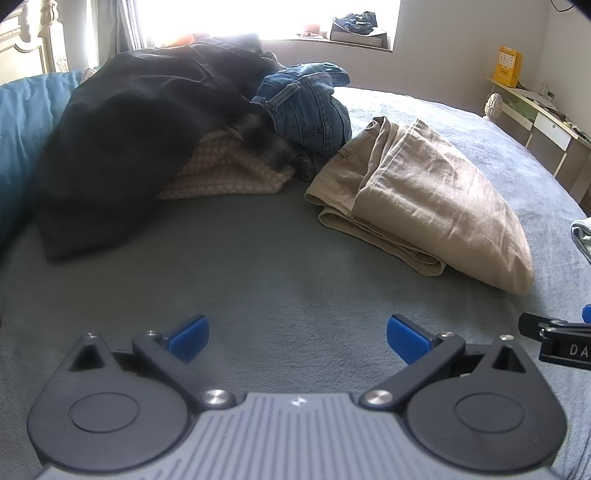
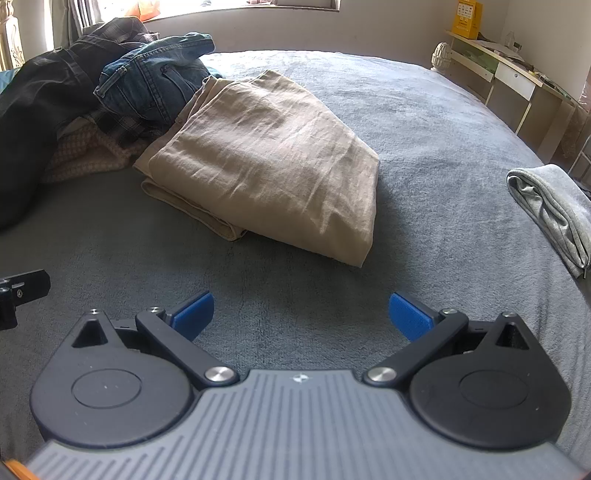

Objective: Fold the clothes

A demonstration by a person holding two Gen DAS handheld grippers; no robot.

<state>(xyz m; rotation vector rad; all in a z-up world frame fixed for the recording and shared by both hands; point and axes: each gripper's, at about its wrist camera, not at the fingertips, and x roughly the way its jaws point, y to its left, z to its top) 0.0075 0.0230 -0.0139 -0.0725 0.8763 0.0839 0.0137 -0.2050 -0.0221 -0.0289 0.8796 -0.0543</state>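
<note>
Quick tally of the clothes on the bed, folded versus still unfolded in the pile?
Folded: 2, the tan trousers and the grey garment.
Unfolded in the pile: 4, black garment, blue jeans, dark plaid shirt, pink checked cloth.
Total: 6.

bed (image 2: 424,122): grey cover, fills near scene | window (image 1: 266,18): far wall, bright glare | desk (image 1: 543,110): right wall, pale, cluttered | yellow box (image 1: 509,66): on desk, far end | headboard (image 1: 33,40): far left, carved
</note>
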